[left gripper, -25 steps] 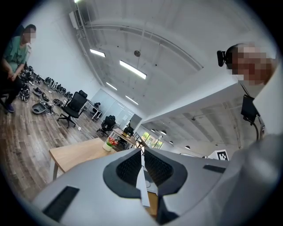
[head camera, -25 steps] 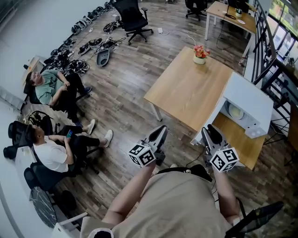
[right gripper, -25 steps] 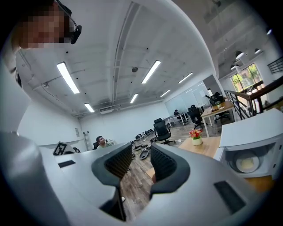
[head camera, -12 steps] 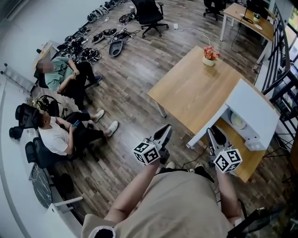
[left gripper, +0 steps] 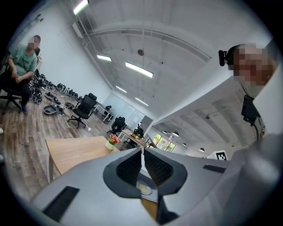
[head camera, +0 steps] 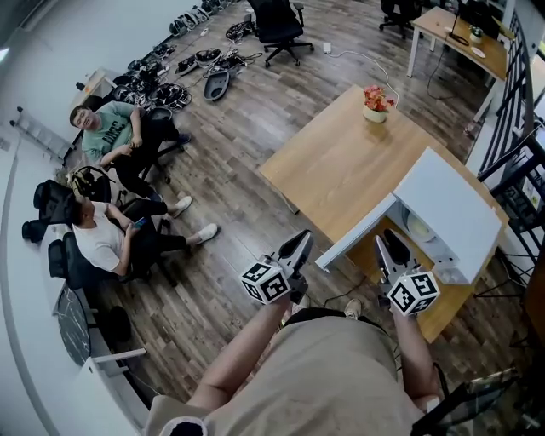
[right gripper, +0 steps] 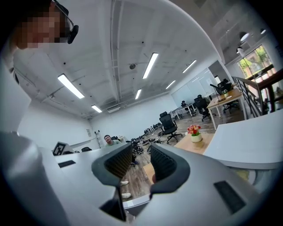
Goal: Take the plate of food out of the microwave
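Observation:
The white microwave (head camera: 447, 204) stands on the right end of a wooden table (head camera: 341, 162), and its door (head camera: 353, 241) is swung out to the left. Inside lies a pale plate of food (head camera: 421, 227), also glimpsed below the jaws in the left gripper view (left gripper: 143, 189). My right gripper (head camera: 390, 238) is just in front of the opening, open, with nothing between its pads. My left gripper (head camera: 300, 242) hangs left of the door, shut and empty. Both point roughly level.
A flower pot (head camera: 375, 100) sits at the table's far end. Two people sit on chairs at the left (head camera: 106, 136) (head camera: 102, 243). An office chair (head camera: 277, 25) and gear on the floor lie far off. A railing (head camera: 519, 111) runs behind the microwave.
Both grippers have moved forward toward the microwave; the right one now sits close to the opening. The door stays swung out and the jaws keep the same gap.

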Demonstrator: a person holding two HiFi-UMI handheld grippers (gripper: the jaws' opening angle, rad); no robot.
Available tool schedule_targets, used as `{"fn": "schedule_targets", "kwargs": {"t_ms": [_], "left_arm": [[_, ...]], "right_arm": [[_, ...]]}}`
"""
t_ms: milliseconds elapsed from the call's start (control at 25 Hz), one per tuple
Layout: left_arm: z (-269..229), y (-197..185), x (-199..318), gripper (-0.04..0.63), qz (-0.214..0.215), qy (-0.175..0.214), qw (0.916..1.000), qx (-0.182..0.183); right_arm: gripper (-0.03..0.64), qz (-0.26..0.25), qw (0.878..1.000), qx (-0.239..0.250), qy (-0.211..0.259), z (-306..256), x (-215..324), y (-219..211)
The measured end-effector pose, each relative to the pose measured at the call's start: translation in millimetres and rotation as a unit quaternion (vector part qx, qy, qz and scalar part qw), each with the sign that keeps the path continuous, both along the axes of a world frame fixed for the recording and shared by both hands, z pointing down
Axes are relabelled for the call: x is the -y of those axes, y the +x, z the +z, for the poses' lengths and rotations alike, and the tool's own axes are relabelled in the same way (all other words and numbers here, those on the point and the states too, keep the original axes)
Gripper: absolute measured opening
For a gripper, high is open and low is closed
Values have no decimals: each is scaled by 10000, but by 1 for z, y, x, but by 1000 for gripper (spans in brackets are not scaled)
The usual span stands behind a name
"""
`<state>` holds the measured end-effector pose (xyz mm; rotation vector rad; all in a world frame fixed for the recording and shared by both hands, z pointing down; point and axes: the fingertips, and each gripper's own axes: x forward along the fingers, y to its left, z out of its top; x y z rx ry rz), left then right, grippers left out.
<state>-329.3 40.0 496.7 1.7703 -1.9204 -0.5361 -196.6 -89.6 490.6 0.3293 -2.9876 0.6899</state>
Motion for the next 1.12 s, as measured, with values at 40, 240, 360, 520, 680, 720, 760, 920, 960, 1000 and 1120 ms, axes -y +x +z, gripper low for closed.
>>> {"fn": "schedule_targets", "kwargs": {"t_ms": [40,240,360,520,680,720,760,920,960,1000,1120], "left_arm": [[0,5,4,2,4,-16,10000,13],[2,36,22,2,79,-90,9999,41],[4,55,36,2,159,-119,9998,58],[11,84,54,2,287,-149,9995,-20],[16,104,63,2,425,-197,9989,-71],[18,109,65,2,472,-210,9986,-66],[19,114,68,2,520,-223,9984,-60],[25,131,76,2,712,-282,9971,-34],[26,134,78,2,767,-288,9966,-20],[26,138,80,2,823,-286,9962,-1],[29,146,88,2,966,-275,9949,21]], "right_arm": [[132,6,10000,8,-23,1,3,5],[132,154,9998,25,-127,5,21,35],[132,293,9994,41,-190,7,35,56],[132,465,9985,-25,-273,18,48,85],[132,655,9973,-103,-311,24,54,108],[132,712,9969,-115,-317,26,56,113],[132,772,9964,-130,-332,28,58,119],[132,991,9940,-209,-416,36,62,141],[132,1040,9934,-231,-430,38,62,146],[132,1085,9928,-254,-437,40,62,150],[132,1199,9913,-319,-440,47,63,160]]}}
